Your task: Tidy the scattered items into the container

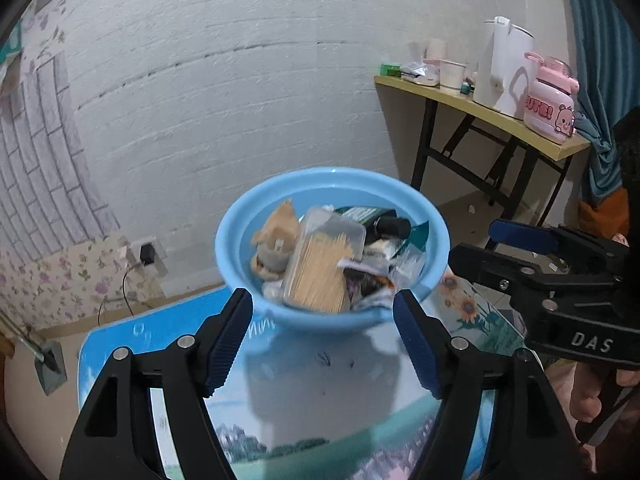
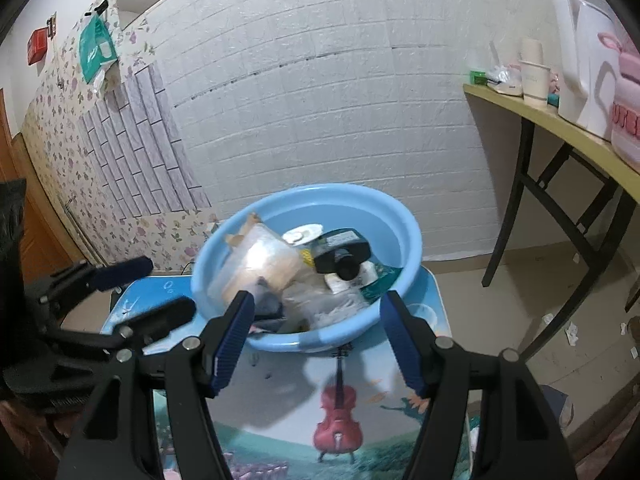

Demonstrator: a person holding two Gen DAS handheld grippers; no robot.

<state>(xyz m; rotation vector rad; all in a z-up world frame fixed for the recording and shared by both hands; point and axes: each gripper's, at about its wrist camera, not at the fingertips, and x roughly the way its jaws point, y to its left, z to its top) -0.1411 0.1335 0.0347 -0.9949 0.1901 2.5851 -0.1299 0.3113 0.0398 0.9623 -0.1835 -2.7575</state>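
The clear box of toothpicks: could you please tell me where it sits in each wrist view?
Left wrist: toothpick box at the centre of the blue basin, near its front rim.
Right wrist: blurred, in the basin's left half.
Shared landmark: the white kettle on the side table.

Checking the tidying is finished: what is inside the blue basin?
The blue basin holds a clear toothpick box, a tan plush toy, a dark bottle and crumpled wrappers. Whatever lies beneath this pile is covered.
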